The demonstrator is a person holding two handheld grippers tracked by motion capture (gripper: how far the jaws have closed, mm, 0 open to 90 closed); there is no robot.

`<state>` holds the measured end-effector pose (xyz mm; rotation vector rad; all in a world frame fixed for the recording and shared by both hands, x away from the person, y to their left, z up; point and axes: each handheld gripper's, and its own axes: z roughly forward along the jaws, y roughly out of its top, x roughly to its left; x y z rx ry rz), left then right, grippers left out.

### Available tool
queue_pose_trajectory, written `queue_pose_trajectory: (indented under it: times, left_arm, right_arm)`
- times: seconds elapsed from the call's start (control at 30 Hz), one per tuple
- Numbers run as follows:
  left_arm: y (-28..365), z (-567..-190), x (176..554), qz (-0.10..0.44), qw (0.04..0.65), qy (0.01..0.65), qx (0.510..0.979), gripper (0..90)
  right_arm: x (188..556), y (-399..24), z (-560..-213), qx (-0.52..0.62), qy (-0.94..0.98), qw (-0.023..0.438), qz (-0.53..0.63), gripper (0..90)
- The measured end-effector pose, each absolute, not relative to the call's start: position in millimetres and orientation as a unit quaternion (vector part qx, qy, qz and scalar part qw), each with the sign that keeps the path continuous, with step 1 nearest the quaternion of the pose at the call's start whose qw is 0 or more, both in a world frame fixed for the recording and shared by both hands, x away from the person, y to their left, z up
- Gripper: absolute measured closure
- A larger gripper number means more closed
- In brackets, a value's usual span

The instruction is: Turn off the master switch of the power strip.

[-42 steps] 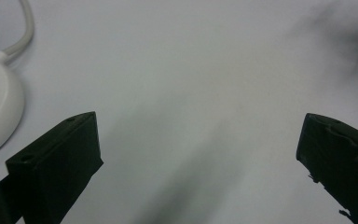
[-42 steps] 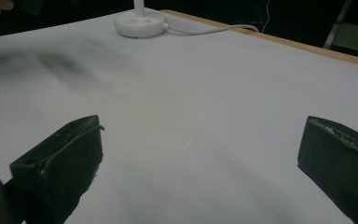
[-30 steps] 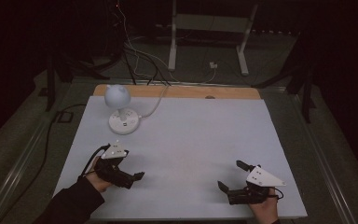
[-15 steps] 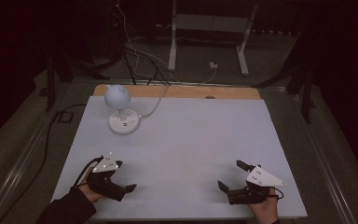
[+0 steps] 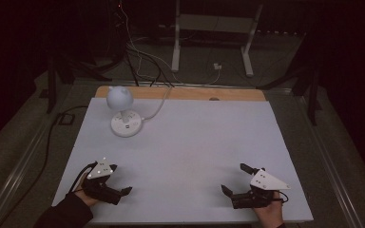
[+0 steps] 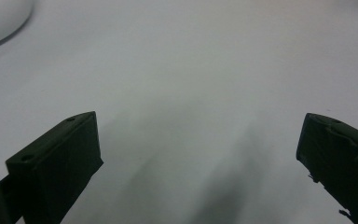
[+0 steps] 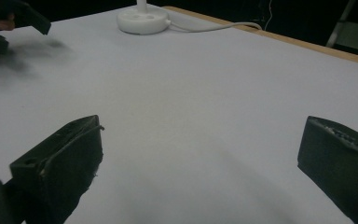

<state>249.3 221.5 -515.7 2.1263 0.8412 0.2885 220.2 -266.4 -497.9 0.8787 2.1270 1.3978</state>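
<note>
Here, the small white desk lamp (image 5: 123,111) stands upright at the far left of the white surface (image 5: 195,142), its round base flat and its cord (image 5: 154,110) trailing off toward the far edge. The left tool (image 5: 119,183) rests near the front left corner, jaws apart and empty; the right tool (image 5: 233,183) rests near the front right corner, likewise spread with nothing between the jaws. The lamp lies ahead of the left tool and slightly to its right, while it sits well apart from the right tool, diagonally across the surface. The left hand is judged nearer, so a reach would run forward from that side.
</note>
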Motion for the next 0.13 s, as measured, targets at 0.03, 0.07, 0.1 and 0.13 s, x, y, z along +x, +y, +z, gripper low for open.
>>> queue_pose_trajectory:
  times: [0.03, 0.07, 0.1, 0.13]
  left_arm:
    - [221.5, -516.1, 250.0, 0.113, 0.407, 0.336, 0.842, 0.3]
    - [221.4, -516.5, 250.2, 0.115, 0.407, 0.337, 0.842, 0.3]
    - [221.4, -516.6, 250.2, 0.115, 0.407, 0.336, 0.841, 0.4]
    - [221.4, -516.5, 250.3, 0.114, 0.407, 0.335, 0.842, 0.3]
  right_arm:
    - [220.4, -266.5, -498.0, 0.319, 0.770, 0.222, 0.506, 0.1]
    - [220.6, -266.6, -498.3, 0.319, 0.770, 0.221, 0.506, 0.1]
    - [220.6, -266.7, -498.6, 0.319, 0.770, 0.221, 0.506, 0.1]
    - [220.6, -266.7, -498.6, 0.319, 0.771, 0.222, 0.505, 0.1]
